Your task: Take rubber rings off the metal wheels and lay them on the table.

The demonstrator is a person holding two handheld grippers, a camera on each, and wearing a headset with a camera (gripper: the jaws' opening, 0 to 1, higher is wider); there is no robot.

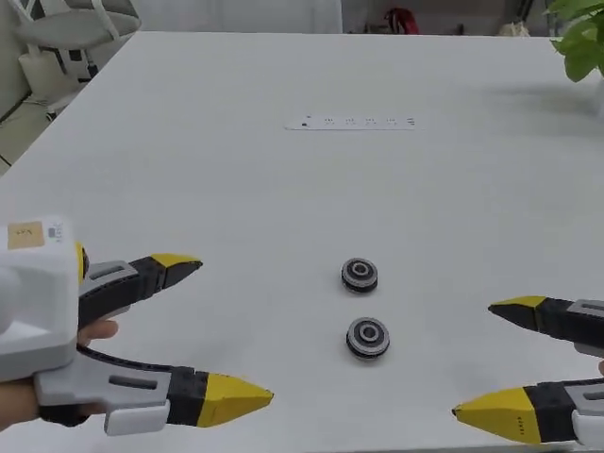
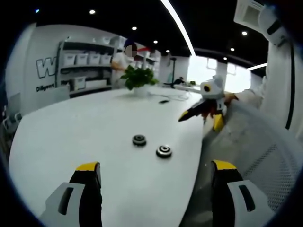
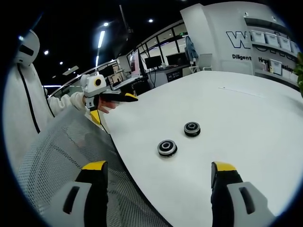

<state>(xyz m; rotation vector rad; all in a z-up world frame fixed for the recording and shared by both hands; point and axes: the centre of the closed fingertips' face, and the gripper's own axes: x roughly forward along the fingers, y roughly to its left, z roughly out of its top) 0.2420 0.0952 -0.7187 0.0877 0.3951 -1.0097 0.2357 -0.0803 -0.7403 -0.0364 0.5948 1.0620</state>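
Left gripper, right gripper — jaws wide apart, empty — near wheel, far wheel between them, on table.

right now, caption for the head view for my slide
Open left tongs and right tongs flank the far wheel and near wheel on the white table.

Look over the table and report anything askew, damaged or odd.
Nothing stands out. The near wheel and far wheel lie flat and apart on the white table, with their dark rubber rings seated evenly. The left gripper and right gripper are open, touching neither wheel.
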